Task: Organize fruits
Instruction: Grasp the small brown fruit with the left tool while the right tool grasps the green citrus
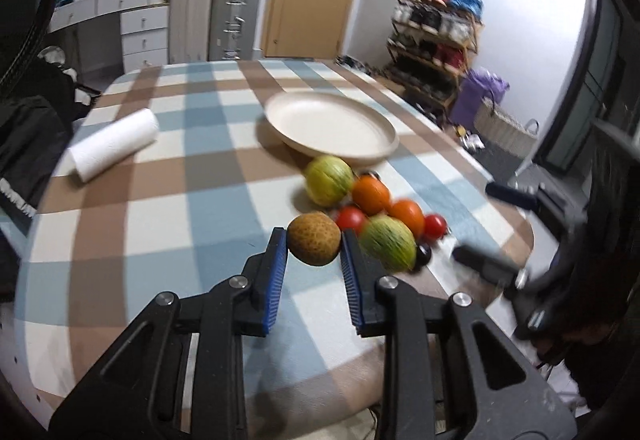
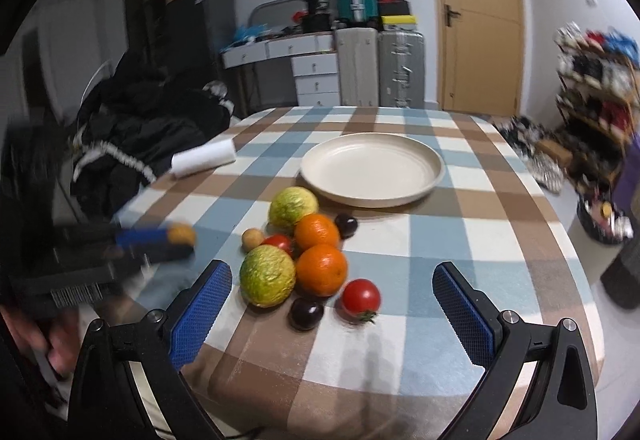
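My left gripper (image 1: 314, 242) is shut on a small brown round fruit (image 1: 315, 238) and holds it above the checked table; it shows blurred in the right wrist view (image 2: 181, 235). Beside it lies a pile: two green-yellow fruits (image 2: 267, 275) (image 2: 293, 205), two oranges (image 2: 322, 269) (image 2: 317, 231), red tomatoes (image 2: 361, 297), dark plums (image 2: 306, 313) and a small tan fruit (image 2: 252, 238). A cream plate (image 2: 436, 164) stands empty behind the pile. My right gripper (image 2: 332, 292) is open, its jaws wide apart above the pile's near side.
A white paper roll (image 1: 113, 145) lies at the table's left. The checked tablecloth (image 1: 160, 224) covers the table. Black clothing (image 2: 132, 144) is heaped off the left edge. A shoe rack (image 1: 434, 36) and suitcases (image 1: 236, 20) stand beyond.
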Demonstrator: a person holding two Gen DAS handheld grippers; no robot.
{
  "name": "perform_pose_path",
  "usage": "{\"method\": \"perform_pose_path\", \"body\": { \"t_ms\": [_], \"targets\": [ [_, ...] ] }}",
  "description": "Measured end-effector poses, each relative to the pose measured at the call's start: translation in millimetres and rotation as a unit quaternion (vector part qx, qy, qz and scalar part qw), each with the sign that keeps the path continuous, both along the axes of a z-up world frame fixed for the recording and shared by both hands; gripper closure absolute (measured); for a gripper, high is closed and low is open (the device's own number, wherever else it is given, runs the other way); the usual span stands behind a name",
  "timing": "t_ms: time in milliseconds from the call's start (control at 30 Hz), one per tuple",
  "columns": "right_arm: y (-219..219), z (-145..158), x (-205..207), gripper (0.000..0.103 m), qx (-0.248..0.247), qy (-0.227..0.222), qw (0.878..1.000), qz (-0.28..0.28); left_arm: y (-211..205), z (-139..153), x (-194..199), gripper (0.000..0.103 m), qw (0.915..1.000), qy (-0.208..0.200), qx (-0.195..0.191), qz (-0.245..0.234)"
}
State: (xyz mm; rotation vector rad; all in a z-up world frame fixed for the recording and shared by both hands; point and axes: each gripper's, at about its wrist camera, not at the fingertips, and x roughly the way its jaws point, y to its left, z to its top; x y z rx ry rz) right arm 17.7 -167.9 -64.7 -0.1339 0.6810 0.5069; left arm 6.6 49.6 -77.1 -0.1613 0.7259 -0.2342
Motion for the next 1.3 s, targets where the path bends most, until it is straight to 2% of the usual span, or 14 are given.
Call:
{"method": "perform_pose_path", "body": {
  "t_ms": [167,300,600,667,733,833,900,967,1067,1133,1300],
  "targets": [
    [38,-11,-11,0.0,-0.065,-0.053,0.995,0.051,24,10,7,0.079,0.9997,-0.007,-0.007,0.022],
    [72,-29,-16,0.001,-0.146,-0.099,0.981,0.077,33,10,15,0.079,0.9996,-0.003,-0.01,0.027],
    [102,-51,-12,0.004,-0.223,-0.134,0.959,0.112,35,6,32,0.079,0.9993,0.0,-0.004,0.036],
    [106,-55,-11,0.008,-0.239,-0.14,0.953,0.12,36,7,35,0.079,0.9993,-0.001,-0.005,0.037],
    [109,-58,-11,0.025,-0.256,-0.148,0.947,0.123,35,6,39,0.079,0.9993,-0.002,-0.006,0.037],
    [113,-66,-6,0.037,-0.282,-0.14,0.941,0.127,35,6,43,0.079,0.9992,-0.003,-0.004,0.039],
    [114,-68,-3,0.05,-0.284,-0.133,0.94,0.133,35,6,46,0.079,0.9992,-0.003,-0.001,0.041],
    [113,-68,-3,0.056,-0.281,-0.123,0.941,0.142,35,5,50,0.079,0.999,0.0,-0.001,0.044],
    [115,-70,-5,0.057,-0.287,-0.129,0.938,0.148,35,4,52,0.079,0.9989,0.001,-0.002,0.047],
    [115,-70,-5,0.057,-0.283,-0.125,0.94,0.147,34,4,52,0.079,0.9989,0.001,-0.002,0.047],
    [103,-57,-3,0.058,-0.216,-0.103,0.96,0.147,32,5,54,0.079,0.9987,-0.003,0.001,0.05]
  ]
}}
